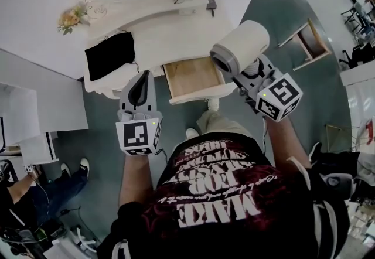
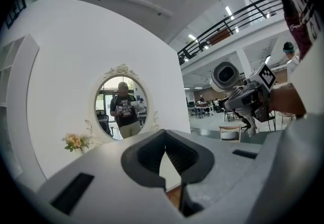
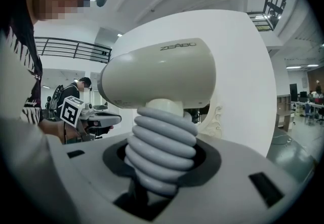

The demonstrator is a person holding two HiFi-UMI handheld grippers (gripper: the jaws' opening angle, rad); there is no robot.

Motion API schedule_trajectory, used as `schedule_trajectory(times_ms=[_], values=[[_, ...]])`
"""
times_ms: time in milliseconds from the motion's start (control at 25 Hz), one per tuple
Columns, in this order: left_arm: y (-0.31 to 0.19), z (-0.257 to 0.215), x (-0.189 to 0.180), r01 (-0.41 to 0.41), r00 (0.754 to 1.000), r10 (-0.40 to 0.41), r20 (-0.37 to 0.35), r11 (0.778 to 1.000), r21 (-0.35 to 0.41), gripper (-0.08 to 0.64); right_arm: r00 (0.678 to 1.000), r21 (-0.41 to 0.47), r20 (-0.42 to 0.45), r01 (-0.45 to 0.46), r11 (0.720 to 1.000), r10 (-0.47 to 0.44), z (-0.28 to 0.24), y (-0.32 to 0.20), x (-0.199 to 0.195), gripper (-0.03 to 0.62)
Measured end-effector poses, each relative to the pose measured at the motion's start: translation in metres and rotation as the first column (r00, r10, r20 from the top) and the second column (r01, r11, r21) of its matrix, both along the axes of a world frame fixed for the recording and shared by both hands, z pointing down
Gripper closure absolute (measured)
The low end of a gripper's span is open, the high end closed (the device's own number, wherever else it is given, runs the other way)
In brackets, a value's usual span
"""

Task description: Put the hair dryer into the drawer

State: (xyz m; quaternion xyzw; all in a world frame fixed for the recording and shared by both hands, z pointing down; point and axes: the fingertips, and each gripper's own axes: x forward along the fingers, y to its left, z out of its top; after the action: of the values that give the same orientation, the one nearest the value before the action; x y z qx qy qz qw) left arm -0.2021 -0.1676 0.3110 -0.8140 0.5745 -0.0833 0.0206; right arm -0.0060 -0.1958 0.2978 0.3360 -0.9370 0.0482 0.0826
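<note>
**A:** So, where is the hair dryer (image 1: 240, 44) at this moment?

**B:** Off the bench (image 1: 152, 17) and up in the air. The right gripper (image 1: 251, 69) carries it, its jaws clamped on either side of the ribbed handle (image 3: 159, 152) and held part-way apart by that handle's thickness. The cream barrel (image 3: 162, 73) sits just past the jaw tips, crosswise to them.

**A:** And the drawer (image 1: 187, 76)?

**B:** Pulled out from the front of the bench, its wooden floor showing bare. In the head view the dryer overlaps the drawer's right front corner, so the opening lies to the left of it and lower.

**A:** Which way does the barrel run against the drawer?

**B:** Diagonally in the head view, one round end turned toward the drawer front and the other away to the upper right. I'd judge it wants swinging closer to the drawer's width before it goes down, with the handle laid flat.

**A:** Could the left gripper (image 1: 142, 76) help?

**B:** Not much. It hangs beside the drawer's left front corner, jaws together at the tips and nothing between them. The right hand is nearer and already has the dryer, so the move looks to be its own.
</note>
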Motion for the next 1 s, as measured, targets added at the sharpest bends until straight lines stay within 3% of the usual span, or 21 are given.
schedule_trajectory(times_ms=[240, 600, 1000], values=[[-0.013, 0.014, -0.001, 0.018, 1.000, -0.017, 0.008, 0.999, -0.031, 0.555, 1.000, -0.044, 0.008, 0.024, 0.999, -0.024, 0.023, -0.022, -0.006, 0.410], [-0.049, 0.035, -0.014, 0.102, 0.994, -0.105, -0.022, 0.990, -0.102, 0.555, 0.996, -0.113, 0.008, 0.087, 0.990, -0.087, 0.061, -0.071, -0.022, 0.411], [-0.084, 0.081, -0.020, 0.157, 0.985, -0.166, -0.038, 0.971, -0.180, 0.555, 0.982, -0.261, -0.037, 0.170, 0.950, -0.186, 0.141, -0.096, -0.046, 0.411]])
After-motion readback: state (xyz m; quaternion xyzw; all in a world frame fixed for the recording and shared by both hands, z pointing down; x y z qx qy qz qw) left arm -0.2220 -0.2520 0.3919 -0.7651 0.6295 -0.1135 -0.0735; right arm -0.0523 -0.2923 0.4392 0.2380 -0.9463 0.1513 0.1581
